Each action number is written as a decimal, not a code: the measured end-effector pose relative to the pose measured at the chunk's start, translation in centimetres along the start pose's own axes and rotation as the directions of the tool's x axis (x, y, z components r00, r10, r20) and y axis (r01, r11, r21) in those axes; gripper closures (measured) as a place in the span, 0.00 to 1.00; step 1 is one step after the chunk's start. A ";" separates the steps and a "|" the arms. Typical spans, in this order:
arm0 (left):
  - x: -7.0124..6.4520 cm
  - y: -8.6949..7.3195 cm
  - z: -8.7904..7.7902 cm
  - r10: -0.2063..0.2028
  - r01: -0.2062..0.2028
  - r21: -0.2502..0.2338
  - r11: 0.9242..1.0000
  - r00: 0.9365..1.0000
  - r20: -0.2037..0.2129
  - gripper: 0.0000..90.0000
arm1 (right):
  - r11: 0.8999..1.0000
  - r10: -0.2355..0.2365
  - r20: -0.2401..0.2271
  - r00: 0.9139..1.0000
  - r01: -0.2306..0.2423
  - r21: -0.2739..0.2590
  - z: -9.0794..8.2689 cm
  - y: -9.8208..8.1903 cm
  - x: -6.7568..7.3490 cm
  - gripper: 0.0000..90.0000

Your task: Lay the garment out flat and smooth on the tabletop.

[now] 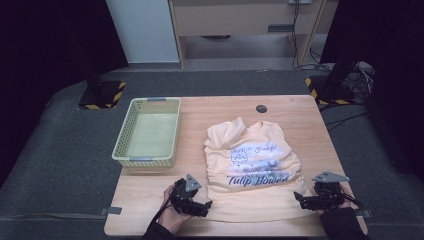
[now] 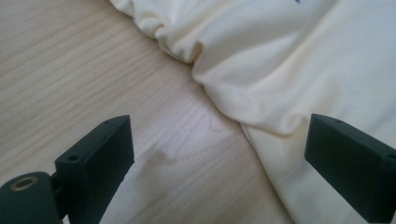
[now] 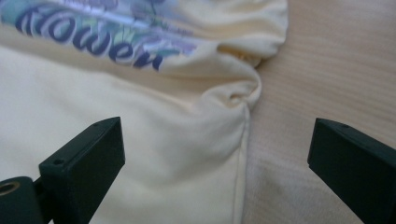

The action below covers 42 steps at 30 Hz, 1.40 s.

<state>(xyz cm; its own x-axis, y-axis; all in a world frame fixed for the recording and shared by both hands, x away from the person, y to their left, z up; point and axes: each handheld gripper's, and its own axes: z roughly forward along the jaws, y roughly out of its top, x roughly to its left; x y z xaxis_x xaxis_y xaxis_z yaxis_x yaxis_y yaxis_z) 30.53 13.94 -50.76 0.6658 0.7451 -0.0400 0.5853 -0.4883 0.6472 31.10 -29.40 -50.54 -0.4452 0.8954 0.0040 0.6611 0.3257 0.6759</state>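
Observation:
A pale yellow T-shirt with a blue "Tulip Flower" print lies crumpled on the wooden table, its hem toward the person. My left gripper is open at the shirt's lower left corner; in the left gripper view the side edge of the shirt runs between the wide-apart jaws. My right gripper is open at the lower right corner. In the right gripper view the shirt and its seam edge lie between the jaws, with nothing gripped.
A light green plastic basket stands on the table's left half, beyond my left gripper. A small dark round cap sits near the far edge. Black stands with yellow-striped bases flank the table on the floor.

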 end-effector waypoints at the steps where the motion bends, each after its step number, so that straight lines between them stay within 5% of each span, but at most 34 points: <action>1: 0.2 0.1 0.2 -0.015 0.015 -0.009 1.000 1.000 -0.002 0.08 | 1.000 0.000 0.000 1.000 0.000 0.000 0.0 0.0 0.0 0.05; 8: 1.0 1.3 2.4 -0.086 0.086 0.005 0.996 0.996 -0.005 0.10 | 0.995 0.056 -0.018 0.998 -0.057 -0.086 0.4 1.5 -1.0 0.05; 15: 1.3 1.5 3.3 -0.080 0.080 0.005 0.997 0.994 -0.076 0.08 | 0.989 0.068 -0.016 0.998 -0.069 -0.134 1.1 3.3 -1.9 0.05; 33: 1.2 1.1 3.3 -0.053 0.056 0.032 0.998 0.995 -0.085 0.05 | 0.955 0.096 -0.031 0.995 -0.101 -0.280 2.4 8.1 -3.9 0.05; 42: 1.5 0.8 3.0 -0.044 0.047 0.038 0.998 0.996 -0.078 0.05 | 0.953 0.098 -0.035 0.995 -0.104 -0.284 3.2 10.8 -5.0 0.07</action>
<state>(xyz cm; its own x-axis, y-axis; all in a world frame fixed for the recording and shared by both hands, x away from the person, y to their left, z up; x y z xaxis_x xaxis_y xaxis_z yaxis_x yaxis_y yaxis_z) 33.41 13.32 -52.62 0.6015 0.7988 -0.0093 0.6331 -0.4696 0.6153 42.37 -29.35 -45.68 -0.3991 0.9119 0.0959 0.5052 0.1314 0.8529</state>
